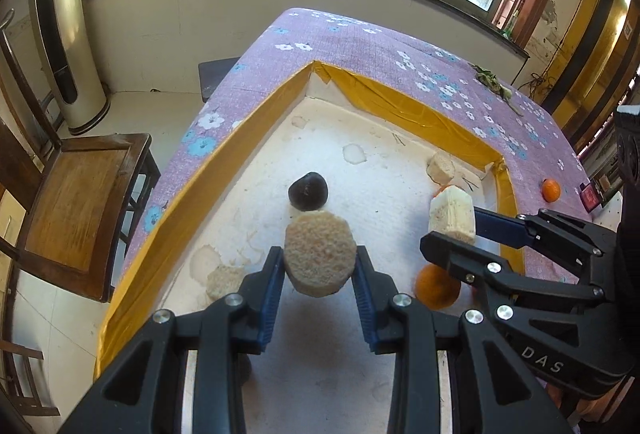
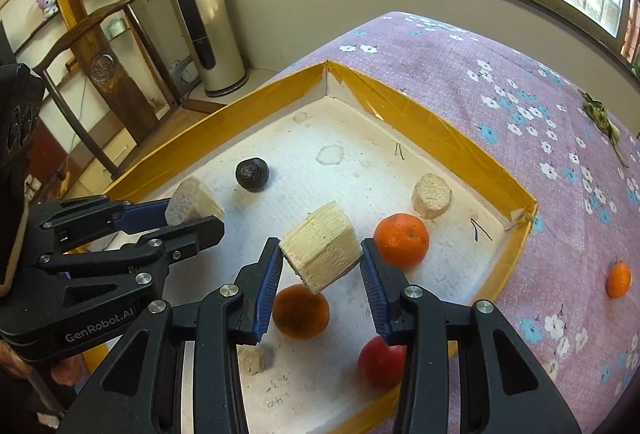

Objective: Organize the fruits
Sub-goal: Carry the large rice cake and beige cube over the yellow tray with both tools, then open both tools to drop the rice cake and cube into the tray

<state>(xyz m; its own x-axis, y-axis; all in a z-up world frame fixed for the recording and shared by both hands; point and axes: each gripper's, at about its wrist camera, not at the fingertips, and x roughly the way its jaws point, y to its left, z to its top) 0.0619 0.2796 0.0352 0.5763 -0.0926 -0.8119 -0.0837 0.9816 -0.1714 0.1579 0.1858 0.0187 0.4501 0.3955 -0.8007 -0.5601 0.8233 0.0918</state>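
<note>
Left gripper (image 1: 318, 266) clenched on round fibrous stalk slice (image 1: 320, 254); right gripper (image 2: 322, 270) clenched on stalk chunk (image 2: 320, 246). Likely light, stiff, rough; grip flat sides.

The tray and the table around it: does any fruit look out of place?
Yes. One small orange lies alone on the purple tablecloth, outside the yellow-edged tray, while the other oranges sit inside the tray. Dry green leaves also lie loose on the cloth.

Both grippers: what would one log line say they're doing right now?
left gripper: shut on round pale chunk | right gripper: shut on blocky pale chunk | both held above tray | oranges, dark fruit inside
</note>
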